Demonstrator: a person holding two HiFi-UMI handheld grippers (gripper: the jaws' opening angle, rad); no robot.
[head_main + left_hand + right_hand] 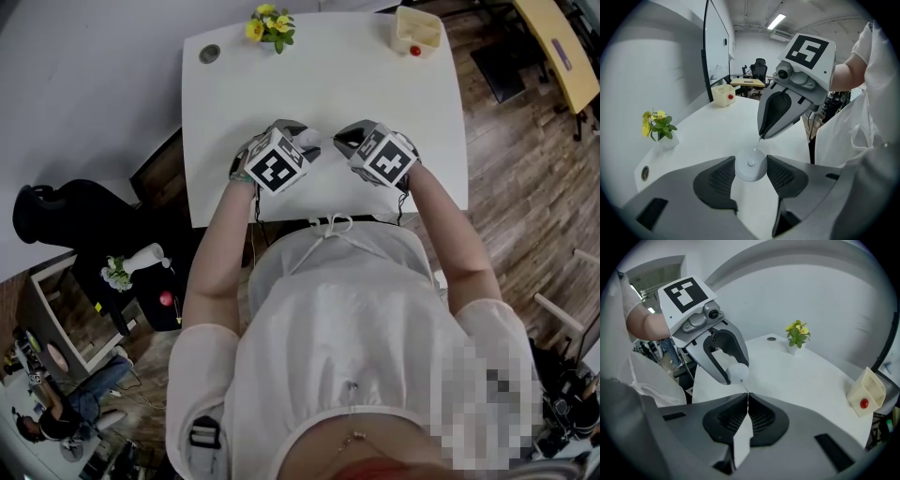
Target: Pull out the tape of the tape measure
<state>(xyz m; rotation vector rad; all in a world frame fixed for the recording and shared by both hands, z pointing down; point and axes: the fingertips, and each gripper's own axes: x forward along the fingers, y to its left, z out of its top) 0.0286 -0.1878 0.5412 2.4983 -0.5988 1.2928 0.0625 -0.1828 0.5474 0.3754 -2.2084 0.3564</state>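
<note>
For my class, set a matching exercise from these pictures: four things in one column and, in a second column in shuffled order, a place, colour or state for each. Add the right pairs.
Column one
1. tape measure
2. flowers
3. cream box
4. right tongs

Column two
A. at the far right corner of the table
B. closed on the tape end
C. round and white, gripped between the left tongs
D. yellow petals, green leaves

Pairs: 1-C, 2-D, 3-A, 4-B
</note>
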